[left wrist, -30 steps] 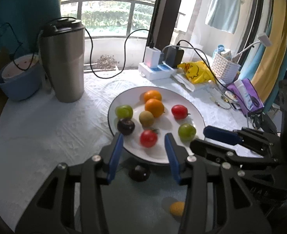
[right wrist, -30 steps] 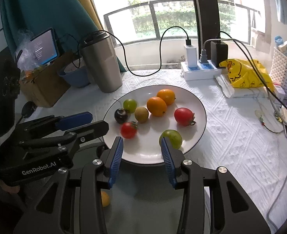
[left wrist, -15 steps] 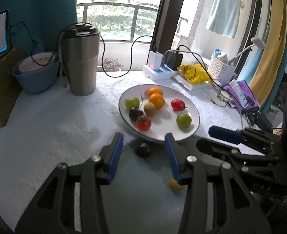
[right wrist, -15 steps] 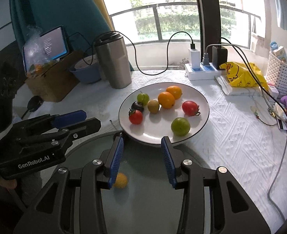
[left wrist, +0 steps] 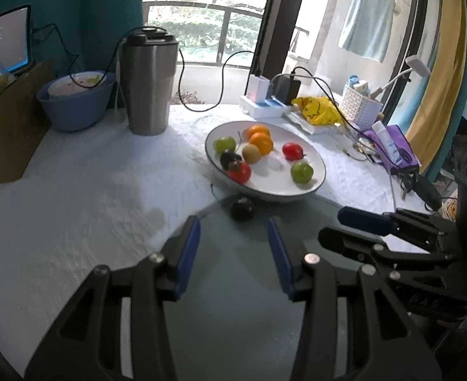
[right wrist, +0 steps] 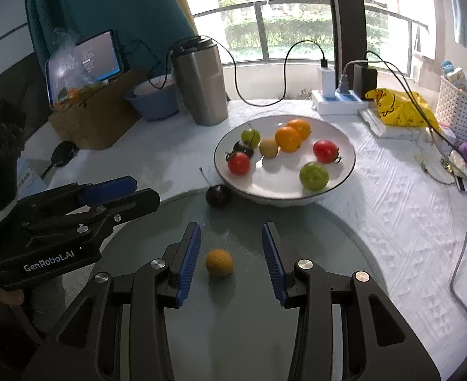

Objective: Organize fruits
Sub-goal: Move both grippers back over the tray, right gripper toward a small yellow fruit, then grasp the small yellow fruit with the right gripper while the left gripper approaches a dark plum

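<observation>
In the left wrist view, oranges, tomatoes, green fruits, a kiwi and a dark plum are being held in the white plate. The left gripper is being kept spread, empty; a dark plum is lying just ahead, beside the plate.

In the right wrist view, the small orange fruit is being framed between the spread fingers of the right gripper, untouched, on the glass.
</observation>
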Tool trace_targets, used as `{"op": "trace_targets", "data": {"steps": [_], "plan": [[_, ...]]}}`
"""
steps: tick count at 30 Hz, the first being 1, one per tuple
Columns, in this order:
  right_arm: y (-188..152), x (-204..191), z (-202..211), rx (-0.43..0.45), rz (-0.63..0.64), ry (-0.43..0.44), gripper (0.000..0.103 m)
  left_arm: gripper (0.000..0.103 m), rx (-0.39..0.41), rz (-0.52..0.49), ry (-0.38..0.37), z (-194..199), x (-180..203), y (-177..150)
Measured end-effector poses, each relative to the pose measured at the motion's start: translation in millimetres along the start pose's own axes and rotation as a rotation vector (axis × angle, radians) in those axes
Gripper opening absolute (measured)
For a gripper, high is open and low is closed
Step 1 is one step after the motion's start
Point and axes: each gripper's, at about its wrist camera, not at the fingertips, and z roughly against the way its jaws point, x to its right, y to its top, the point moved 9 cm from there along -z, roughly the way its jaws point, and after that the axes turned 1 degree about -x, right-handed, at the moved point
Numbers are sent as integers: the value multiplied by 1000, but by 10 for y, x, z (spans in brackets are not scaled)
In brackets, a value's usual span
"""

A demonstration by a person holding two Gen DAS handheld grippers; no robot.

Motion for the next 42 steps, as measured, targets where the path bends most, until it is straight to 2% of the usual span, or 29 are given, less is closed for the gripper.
{"op": "trace_targets", "data": {"steps": [12, 21, 22, 24, 33, 42], "plan": [[-263, -82, -191, -74, 4, 18, 43, 46, -31, 32, 6, -47, -101, -270], [-326, -109, -351, -113, 2, 27, 42, 46, -42, 39, 15, -79, -140, -281], [-333, -113, -365, -117, 3, 30, 40, 46, -43, 39, 16, -84, -142, -283], [-351, -122, -400, -130, 9, 33, 28, 46, -49, 38, 19, -101, -138, -282], [-280, -60, -371, -107, 13, 47, 26, 46, -65, 17, 25, -215, -40, -210], [-170, 337, -285, -68, -45, 38, 26, 46, -102, -14, 44, -478, 152, -125]]}}
